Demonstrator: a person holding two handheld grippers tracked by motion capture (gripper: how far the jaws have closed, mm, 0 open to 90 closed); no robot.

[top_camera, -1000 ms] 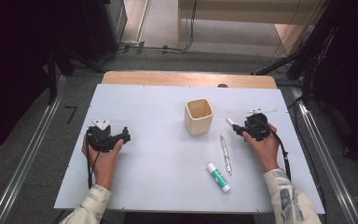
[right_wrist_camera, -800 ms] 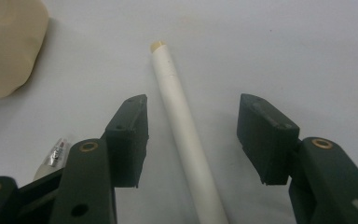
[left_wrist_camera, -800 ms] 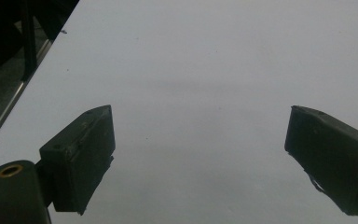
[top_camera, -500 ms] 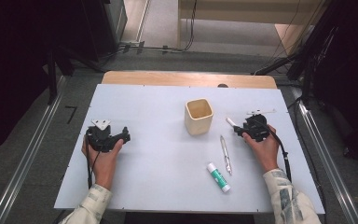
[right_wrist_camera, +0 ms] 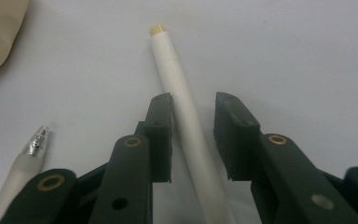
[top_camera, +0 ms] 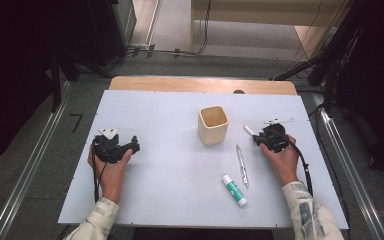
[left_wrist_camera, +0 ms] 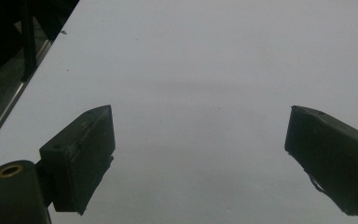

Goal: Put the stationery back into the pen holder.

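A: Right gripper (right_wrist_camera: 193, 140)?
B: Jaws just closing, narrow around the white pen (right_wrist_camera: 186, 112) lying on the counter (top_camera: 170, 190); a gap remains on one side.
A: Left gripper (left_wrist_camera: 200, 158)?
B: Jaws wide, nothing between, resting well apart from the beige cup (top_camera: 213, 124).

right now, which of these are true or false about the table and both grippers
1. The left gripper has its jaws wide apart over bare table. True.
2. The right gripper clamps the white pen from both sides. False: the pen lies between the jaws, which have just been closing, and a gap shows at one pad.
3. The glue stick stands inside the cup. False: it lies on the table beside the silver pen.
4. The cup stands upright. True.
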